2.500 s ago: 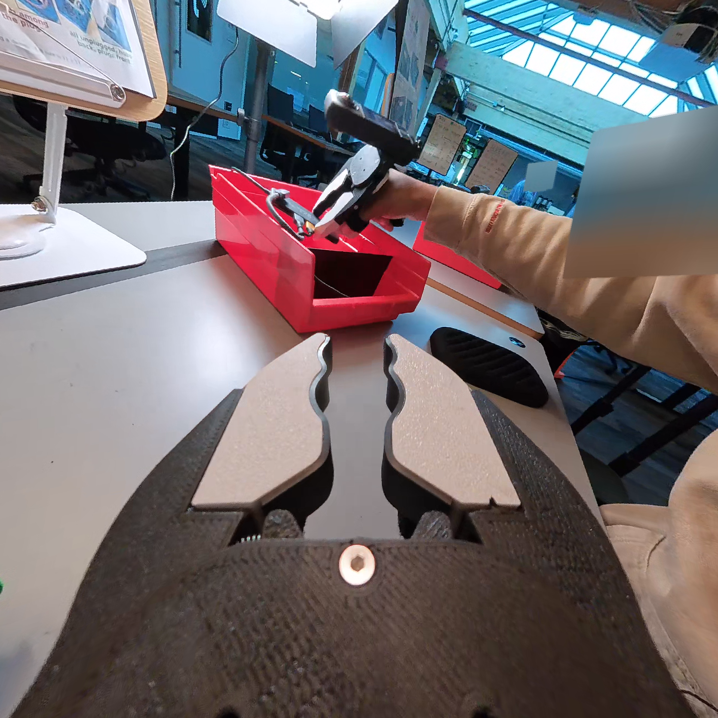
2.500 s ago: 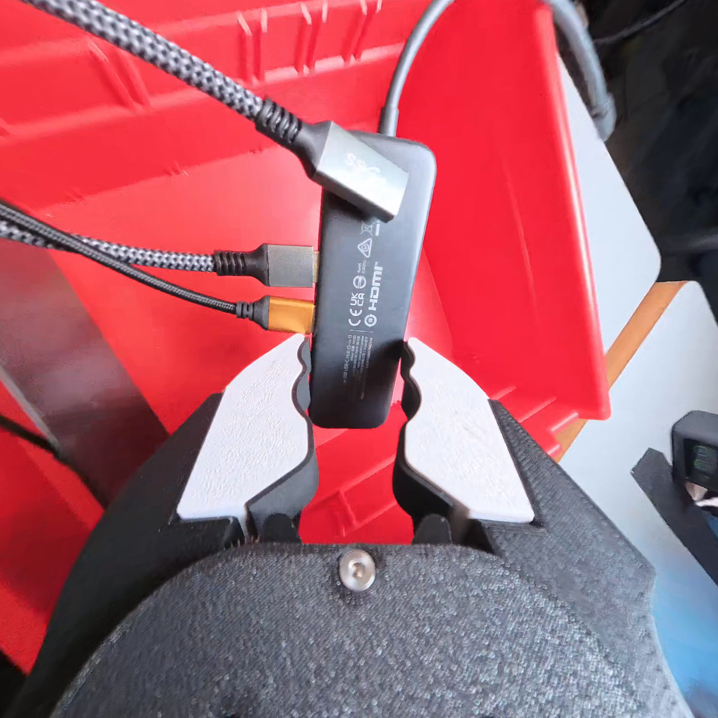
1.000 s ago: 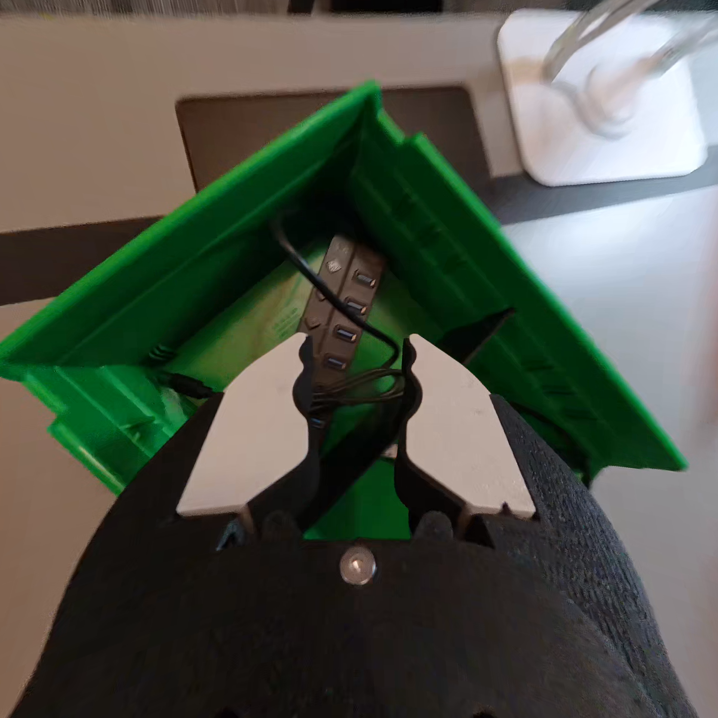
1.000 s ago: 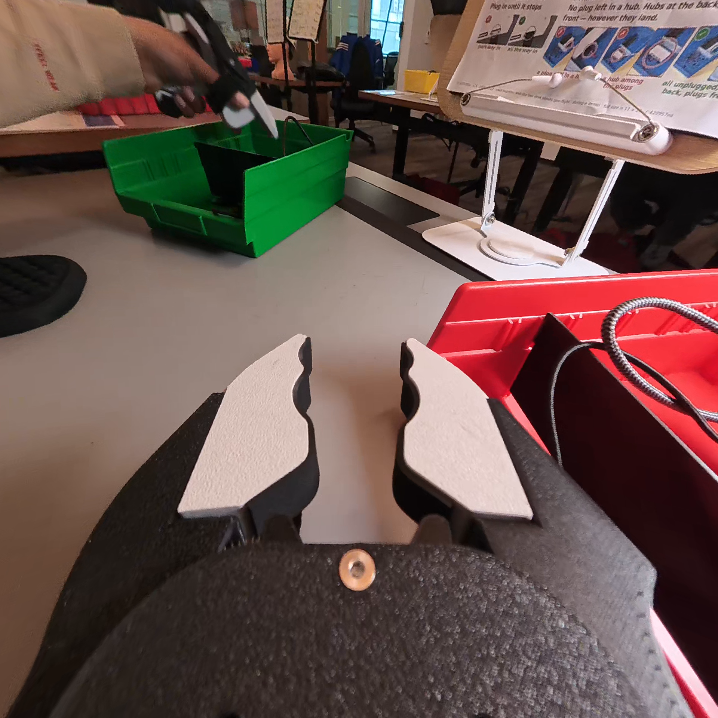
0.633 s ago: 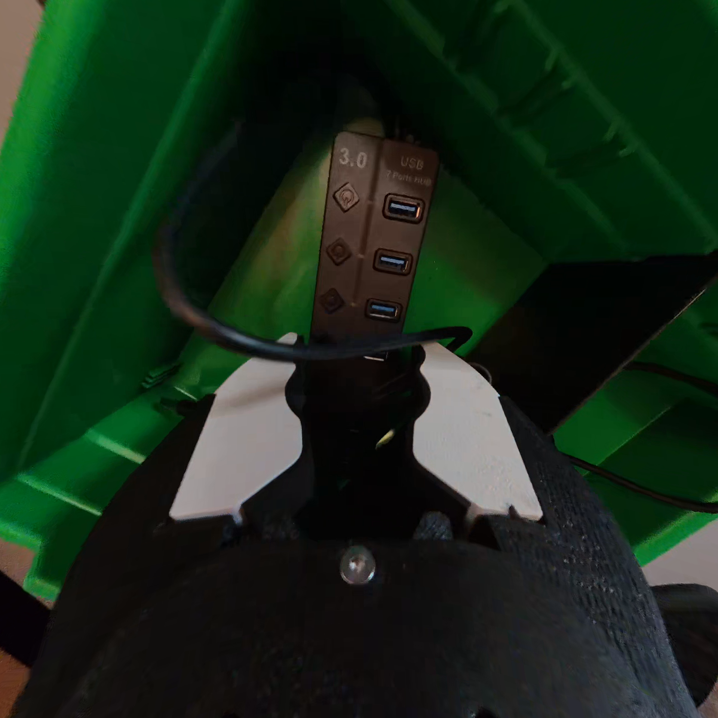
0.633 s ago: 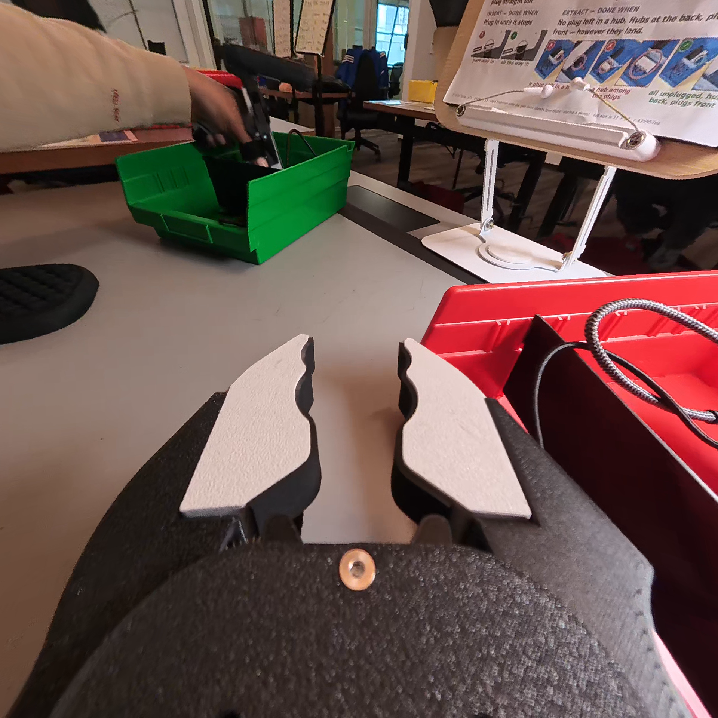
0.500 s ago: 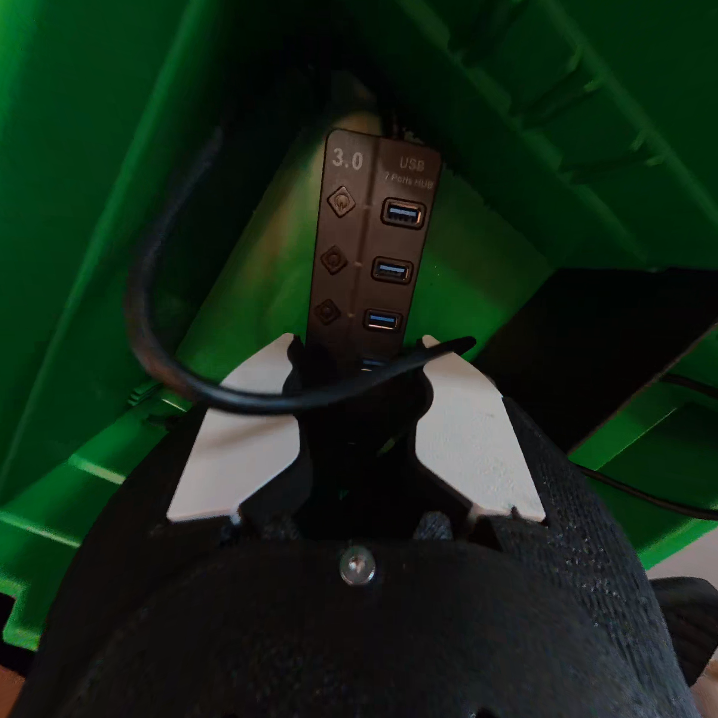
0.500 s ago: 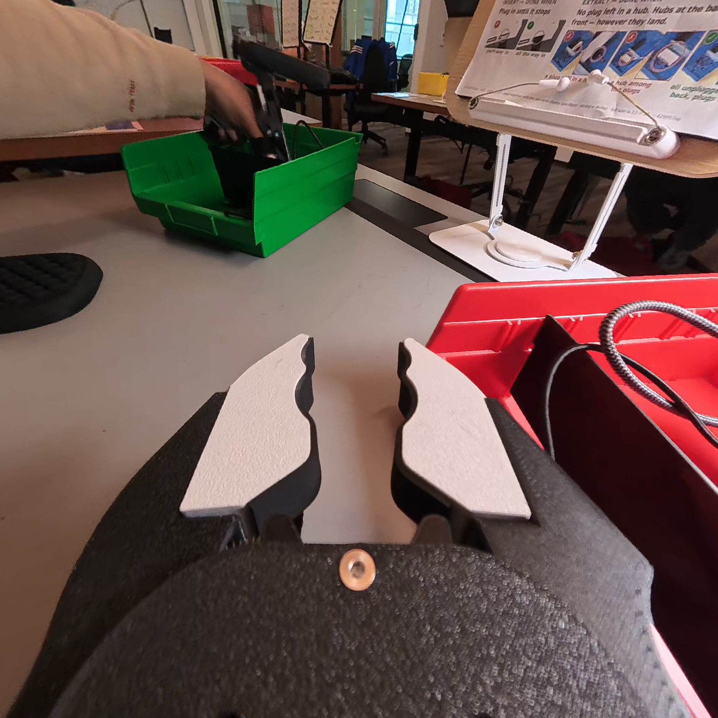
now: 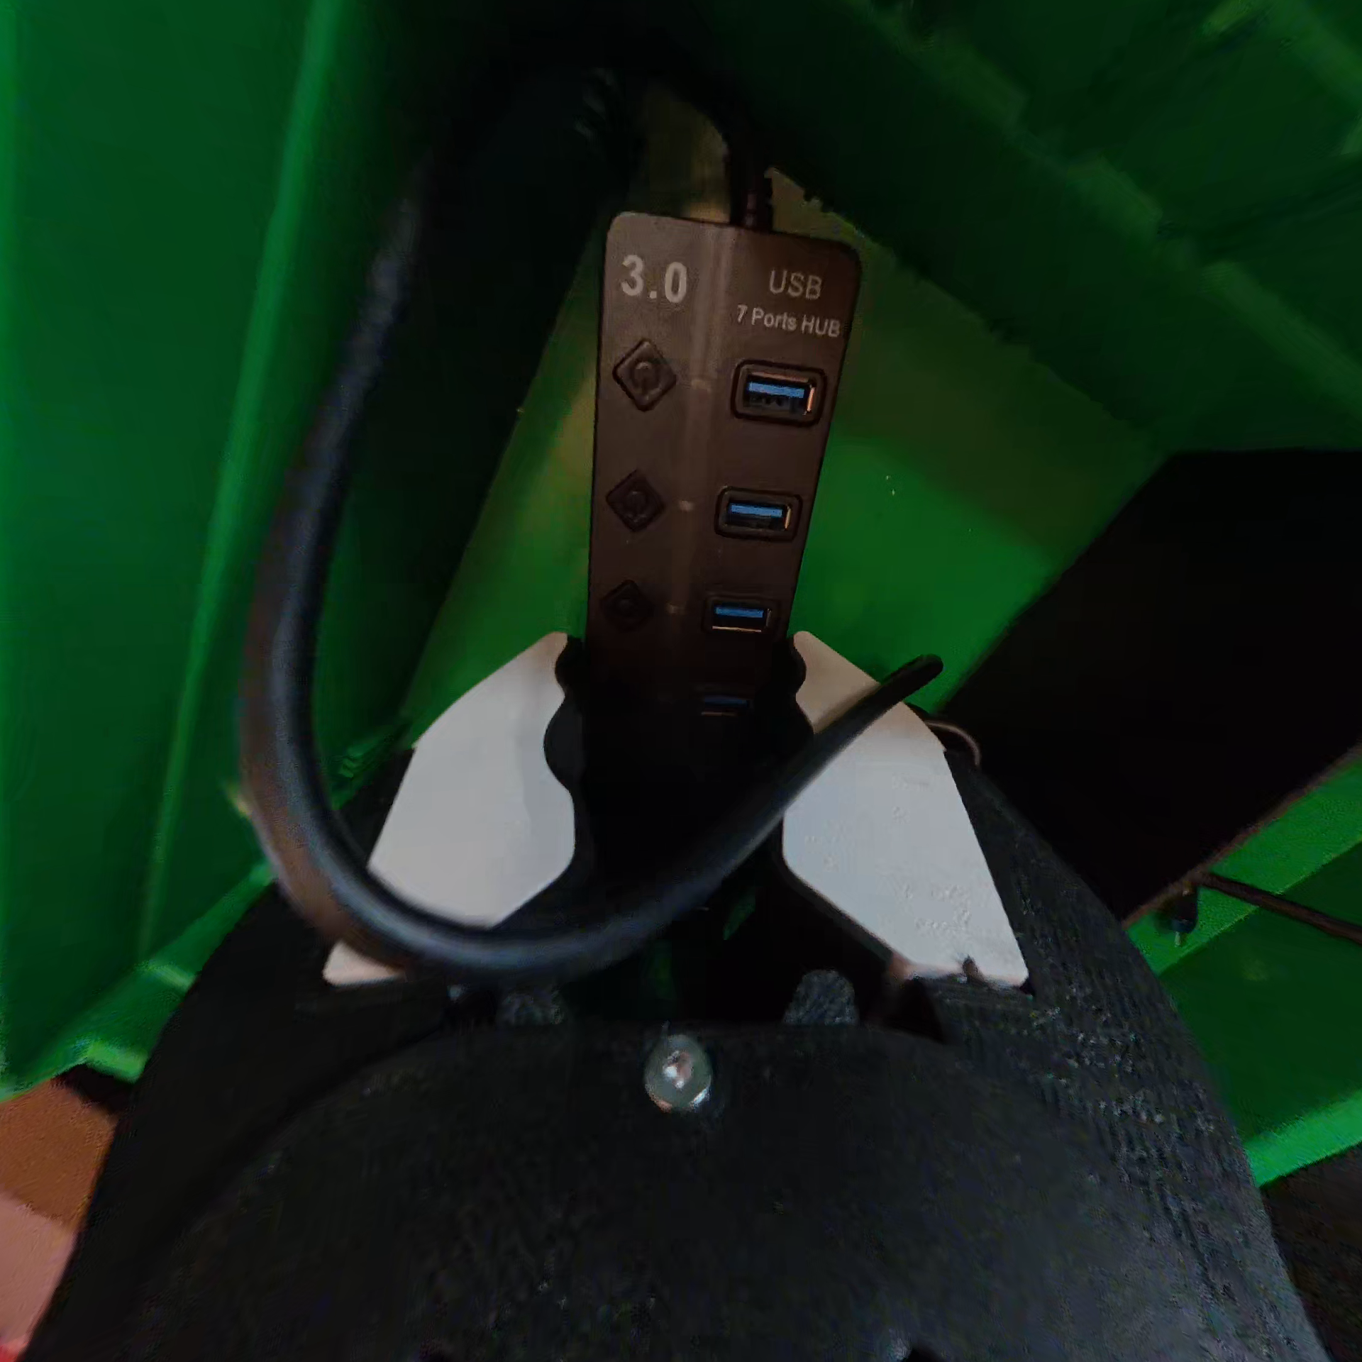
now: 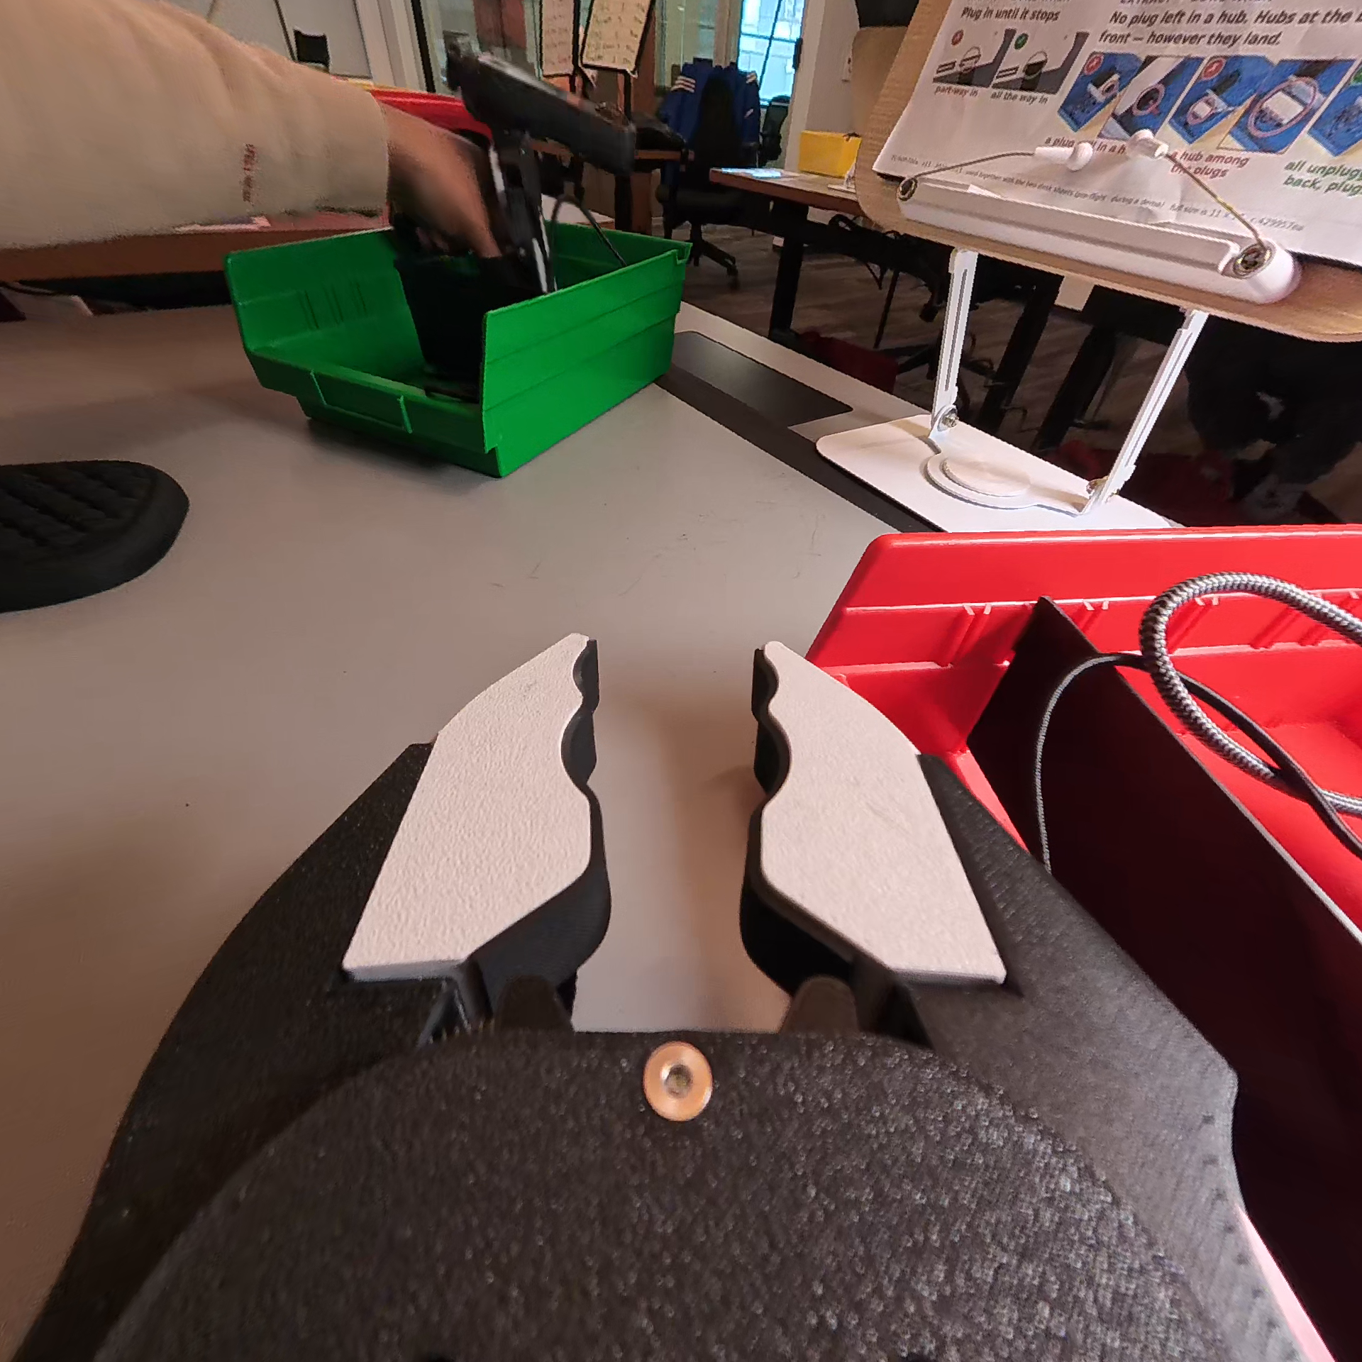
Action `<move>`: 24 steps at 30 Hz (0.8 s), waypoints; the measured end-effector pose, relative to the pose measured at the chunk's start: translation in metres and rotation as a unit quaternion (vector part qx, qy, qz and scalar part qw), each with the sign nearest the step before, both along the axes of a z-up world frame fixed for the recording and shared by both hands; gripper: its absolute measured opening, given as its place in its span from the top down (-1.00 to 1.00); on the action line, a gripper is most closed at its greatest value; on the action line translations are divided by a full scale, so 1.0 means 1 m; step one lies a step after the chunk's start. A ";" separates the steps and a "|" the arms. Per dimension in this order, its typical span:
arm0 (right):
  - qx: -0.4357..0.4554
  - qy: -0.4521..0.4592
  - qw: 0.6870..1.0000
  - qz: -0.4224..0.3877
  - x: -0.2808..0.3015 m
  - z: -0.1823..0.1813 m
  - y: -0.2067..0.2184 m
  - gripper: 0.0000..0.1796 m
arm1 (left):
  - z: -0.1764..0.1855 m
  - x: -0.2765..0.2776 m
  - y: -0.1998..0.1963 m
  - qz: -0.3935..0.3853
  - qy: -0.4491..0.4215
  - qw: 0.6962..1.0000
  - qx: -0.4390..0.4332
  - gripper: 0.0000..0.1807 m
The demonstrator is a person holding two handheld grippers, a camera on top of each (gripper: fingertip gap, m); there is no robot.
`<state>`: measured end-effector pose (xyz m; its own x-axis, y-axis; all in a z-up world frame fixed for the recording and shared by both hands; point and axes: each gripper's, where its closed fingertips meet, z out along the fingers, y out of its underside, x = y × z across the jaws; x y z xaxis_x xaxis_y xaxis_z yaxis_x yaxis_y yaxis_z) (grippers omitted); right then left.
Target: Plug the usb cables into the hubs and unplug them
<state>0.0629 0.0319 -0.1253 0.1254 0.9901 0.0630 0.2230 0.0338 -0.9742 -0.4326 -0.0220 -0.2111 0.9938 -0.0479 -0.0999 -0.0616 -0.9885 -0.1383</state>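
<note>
My left gripper [image 9: 682, 656] is down inside the green bin [image 9: 147, 368]. Its fingers close on the lower end of a black multi-port USB hub [image 9: 707, 457]; the visible ports are empty. The hub's black cable [image 9: 295, 663] loops down the left and crosses over both fingers. My right gripper [image 10: 671, 663] is open and empty, low over the grey table beside the red bin [image 10: 921, 582]. A braided grey cable [image 10: 1164, 663] lies in the red bin. The right wrist view also shows the left gripper [image 10: 527, 243] reaching into the green bin [image 10: 575, 368].
A black divider [image 9: 1179, 626] stands in the green bin to the right of the hub. Another black divider [image 10: 1105, 811] splits the red bin. A white document stand [image 10: 980, 479] stands at the table's far side. A black textured pad [image 10: 74, 523] lies at the left.
My left gripper went from the table into the green bin and closed on the hub. My right gripper let go of a hub in the red bin and pulled back over the table.
</note>
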 end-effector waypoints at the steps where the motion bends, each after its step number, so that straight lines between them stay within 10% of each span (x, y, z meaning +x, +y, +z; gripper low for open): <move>1: 0.000 0.001 1.000 0.000 0.000 0.000 0.000 0.56 | 0.007 -0.002 0.000 -0.008 0.017 1.000 0.005 0.42; 15: 0.016 0.000 1.000 0.011 -0.002 0.001 -0.009 0.57 | 0.183 0.043 0.009 -0.168 0.251 0.940 0.160 0.43; 24: -0.013 0.031 0.998 0.048 -0.012 0.009 -0.024 0.56 | 0.232 0.223 -0.005 -0.271 0.005 0.888 0.371 0.43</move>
